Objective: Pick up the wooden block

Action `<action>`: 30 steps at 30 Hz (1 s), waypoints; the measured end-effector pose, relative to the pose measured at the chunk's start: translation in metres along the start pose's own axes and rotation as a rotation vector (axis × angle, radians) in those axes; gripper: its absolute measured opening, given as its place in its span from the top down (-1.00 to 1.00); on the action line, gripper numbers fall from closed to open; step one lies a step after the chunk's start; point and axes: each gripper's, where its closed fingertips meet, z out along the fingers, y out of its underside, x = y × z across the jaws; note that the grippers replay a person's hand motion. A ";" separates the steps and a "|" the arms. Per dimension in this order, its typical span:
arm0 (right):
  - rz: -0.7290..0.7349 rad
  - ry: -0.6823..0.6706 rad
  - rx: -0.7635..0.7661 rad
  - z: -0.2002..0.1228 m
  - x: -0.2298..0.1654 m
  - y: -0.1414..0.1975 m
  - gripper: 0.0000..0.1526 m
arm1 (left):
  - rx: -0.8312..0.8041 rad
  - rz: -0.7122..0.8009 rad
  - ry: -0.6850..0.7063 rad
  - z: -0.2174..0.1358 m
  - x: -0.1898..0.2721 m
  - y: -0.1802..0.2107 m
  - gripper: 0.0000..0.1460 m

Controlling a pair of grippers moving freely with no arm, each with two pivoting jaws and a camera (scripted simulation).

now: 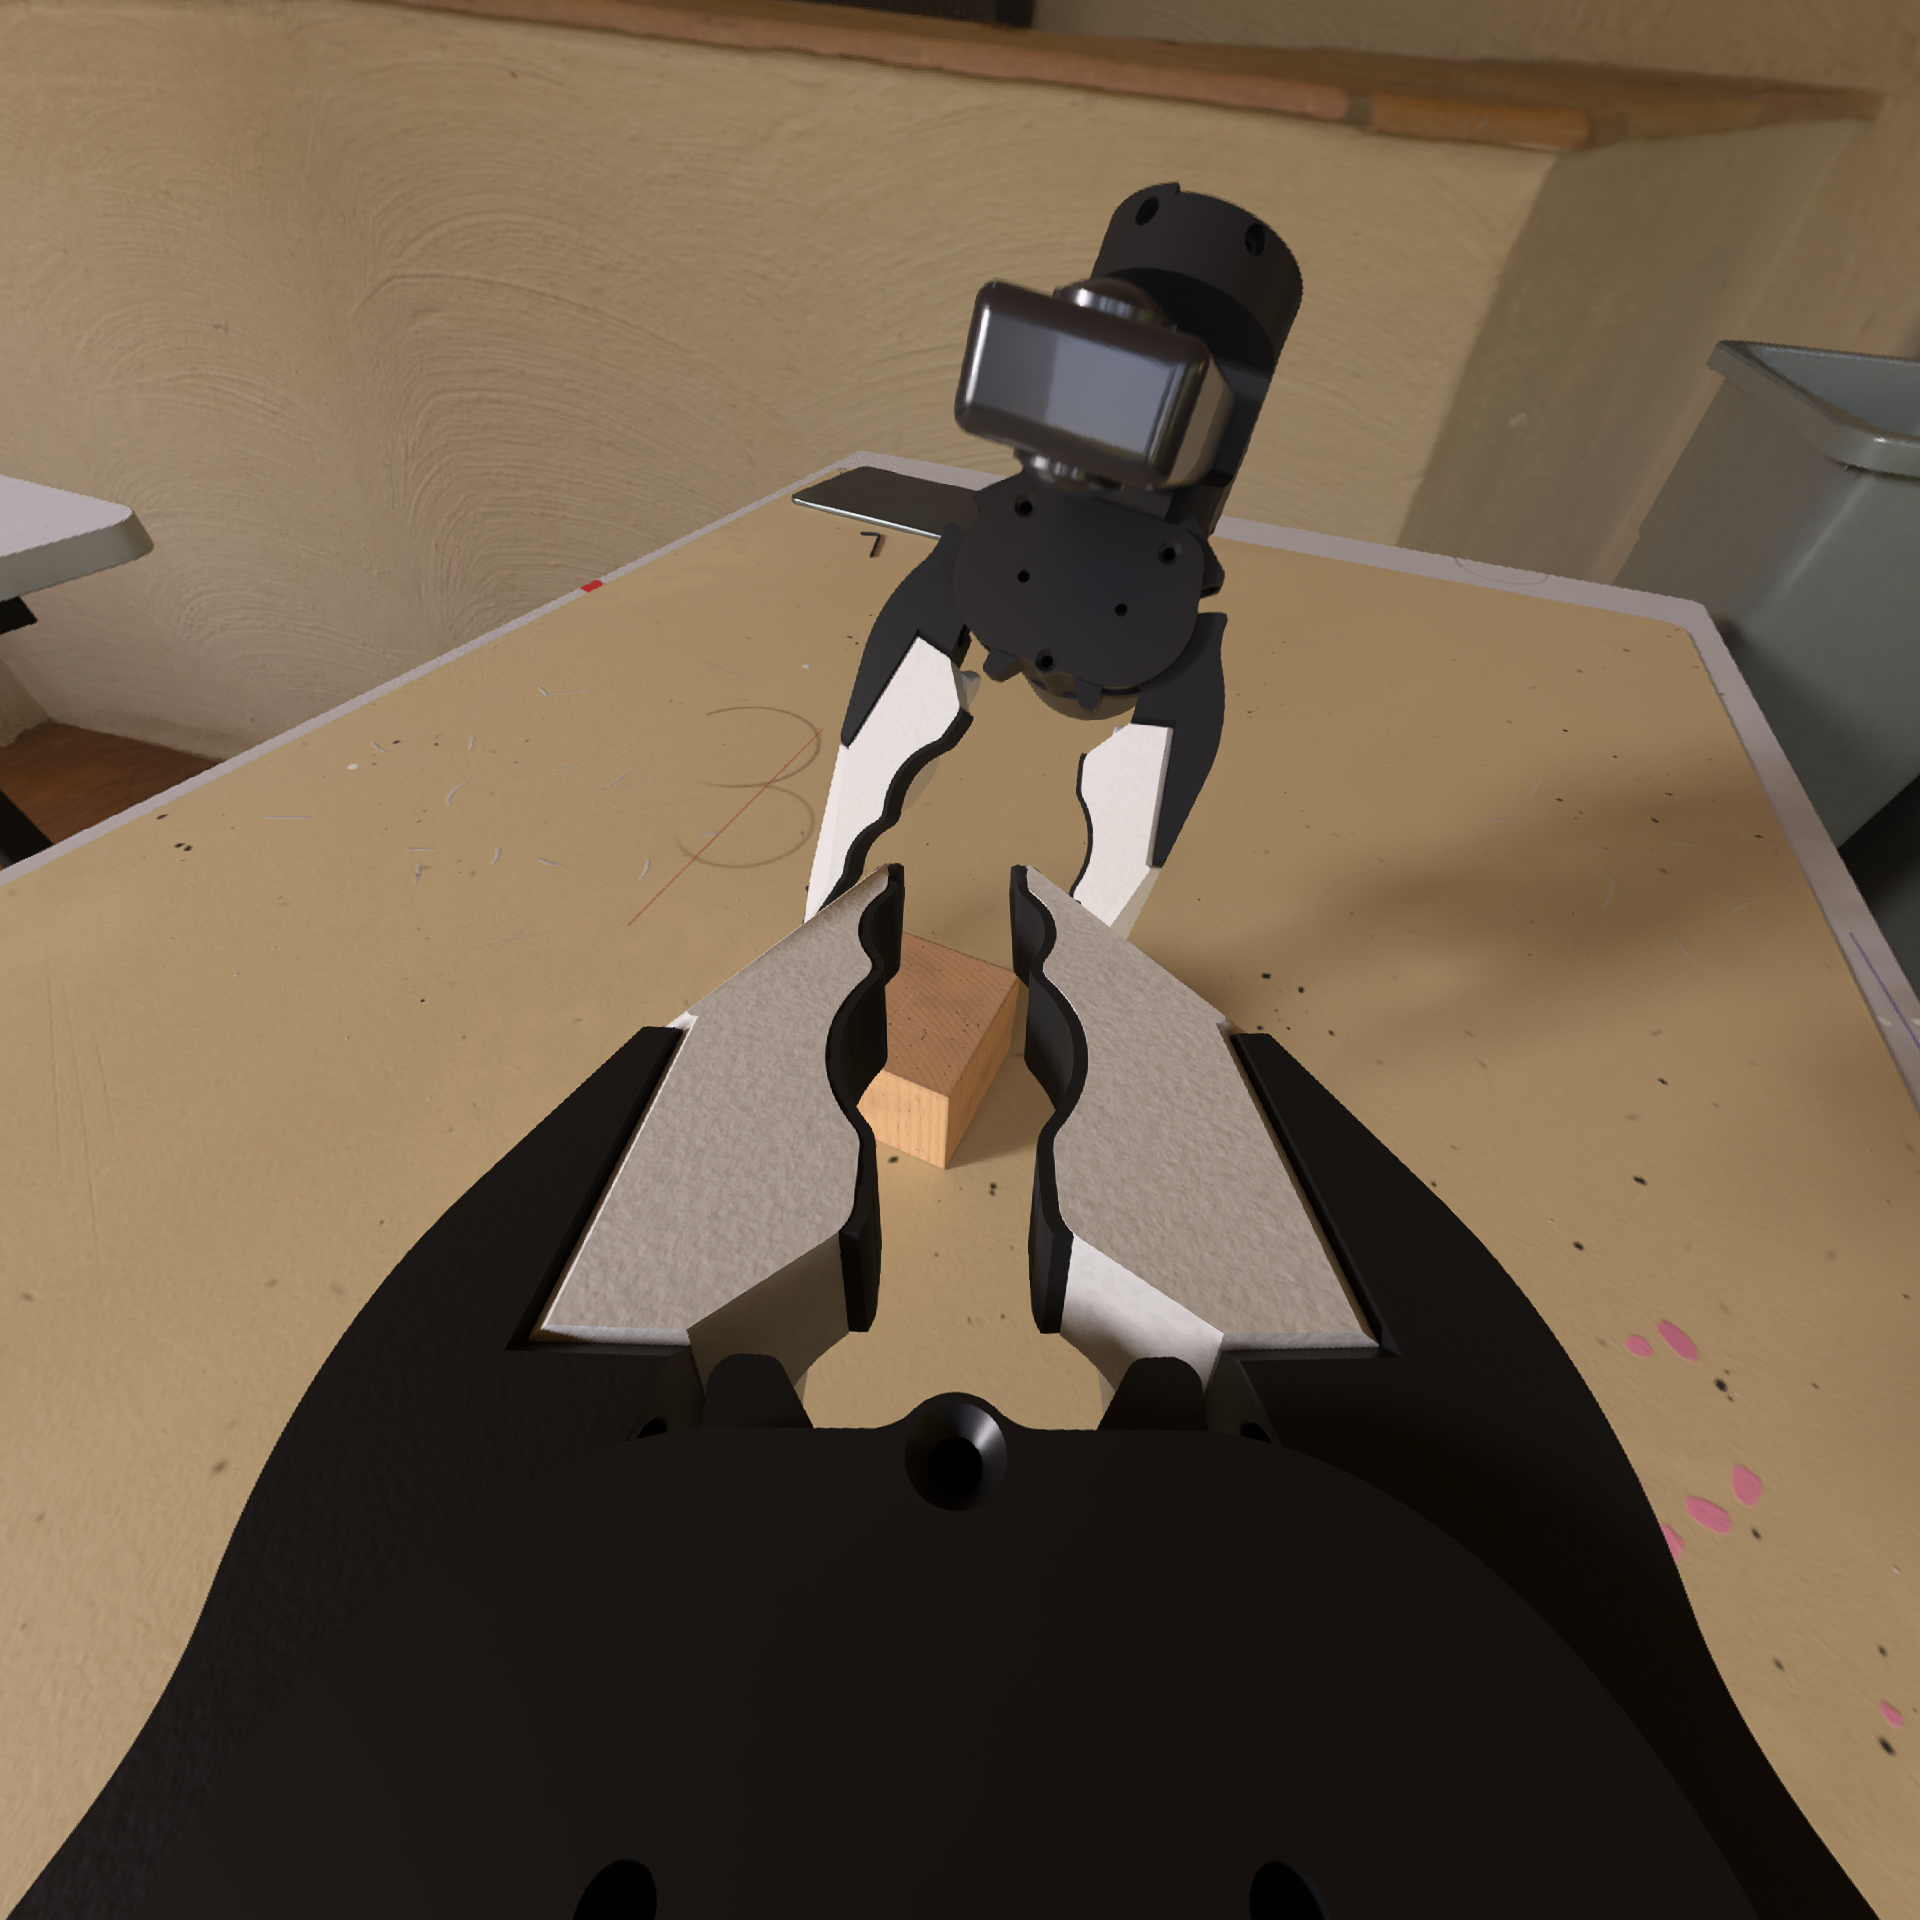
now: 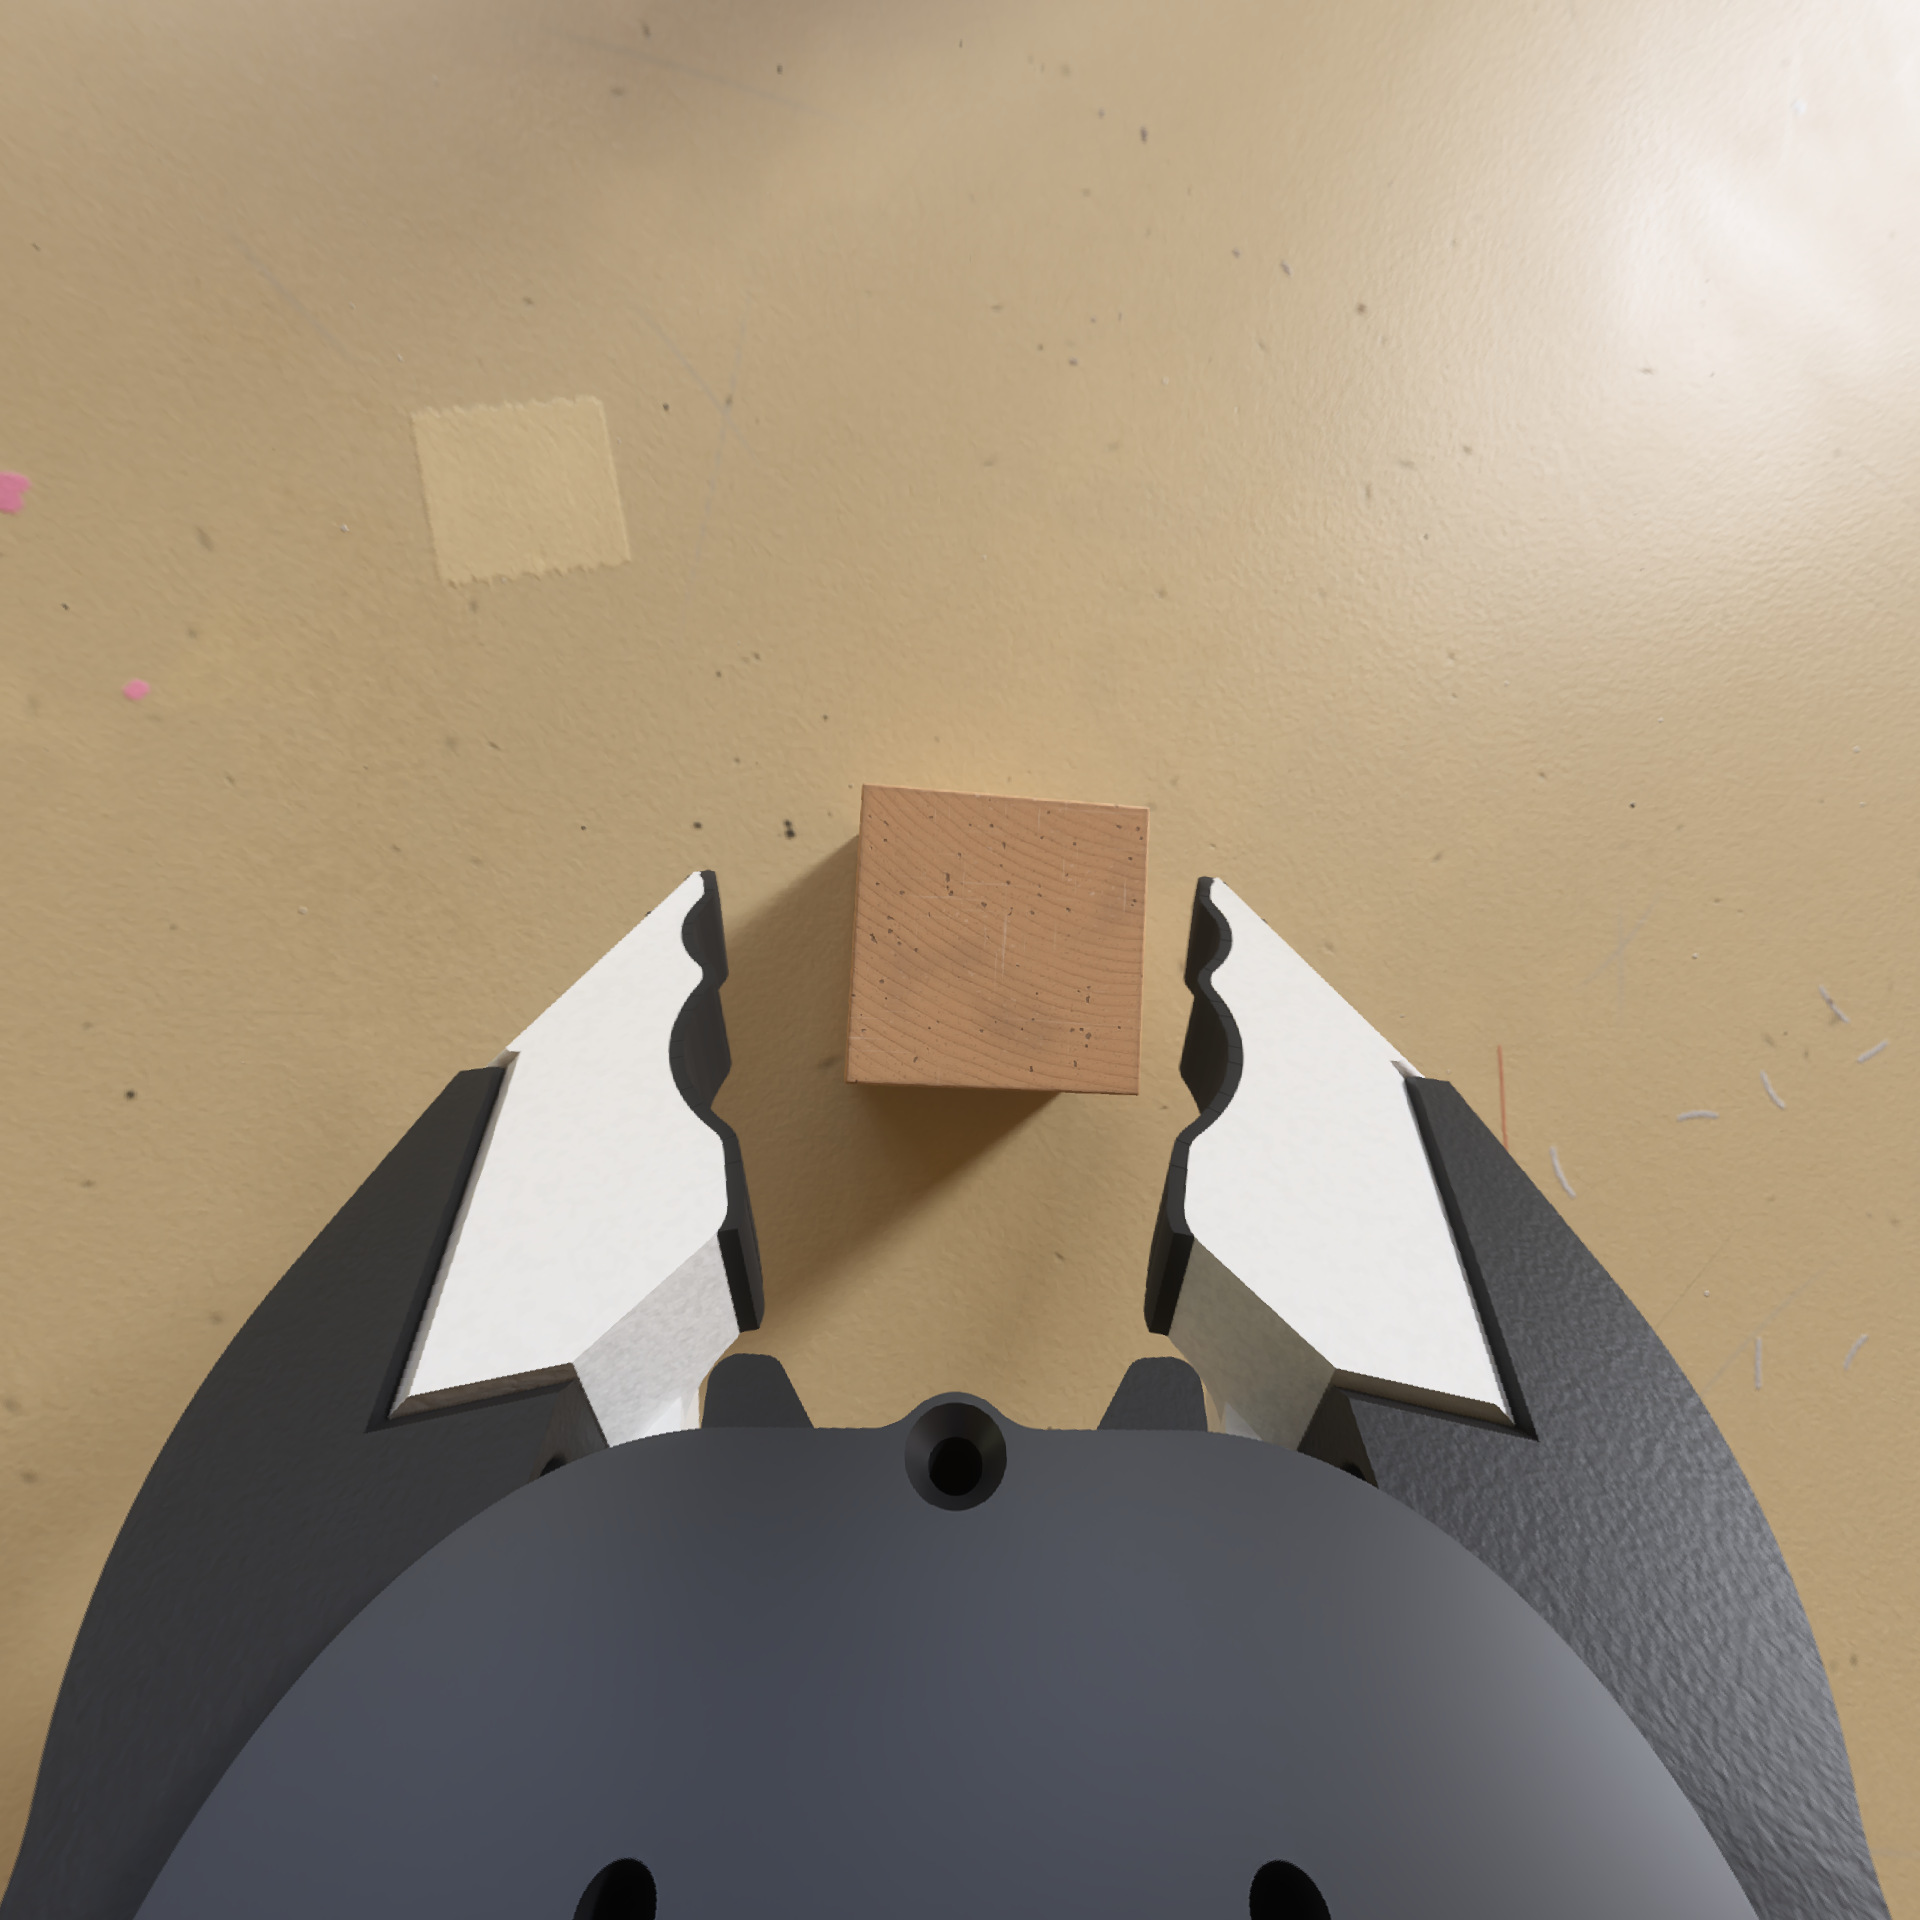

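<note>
The wooden block is a small light-brown cube lying flat on the tan tabletop. My right gripper points straight down over it, open, with one finger on each side of the block and a gap at both sides. In the left wrist view the block shows through the narrow gap of my left gripper, which hovers short of it, empty, jaws a little apart. The right gripper's camera shows above the block there.
A grey bin stands off the table's right edge. A thin metal plate lies at the far edge. A white table is at the left. A pale tape patch and pink paint spots mark the top.
</note>
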 end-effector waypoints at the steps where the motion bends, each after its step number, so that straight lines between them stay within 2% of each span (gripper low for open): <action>1: -0.002 -0.001 -0.008 0.002 0.000 0.003 -0.22 | -0.002 0.000 0.000 0.000 0.000 0.000 0.72; 5: -0.006 0.000 -0.046 0.011 0.000 0.013 -0.34 | -0.005 -0.002 0.001 0.000 0.000 0.001 0.73; 9: 0.003 -0.001 -0.082 0.021 0.001 0.023 -0.38 | -0.008 -0.002 0.001 0.000 0.000 0.002 0.73; 21: 0.034 0.025 -0.114 0.032 0.008 0.037 -0.13 | -0.012 -0.004 0.003 0.002 0.001 0.003 0.73; 30: 0.037 0.025 -0.126 0.038 0.008 0.039 -0.19 | -0.014 -0.005 0.006 0.002 0.001 0.003 0.73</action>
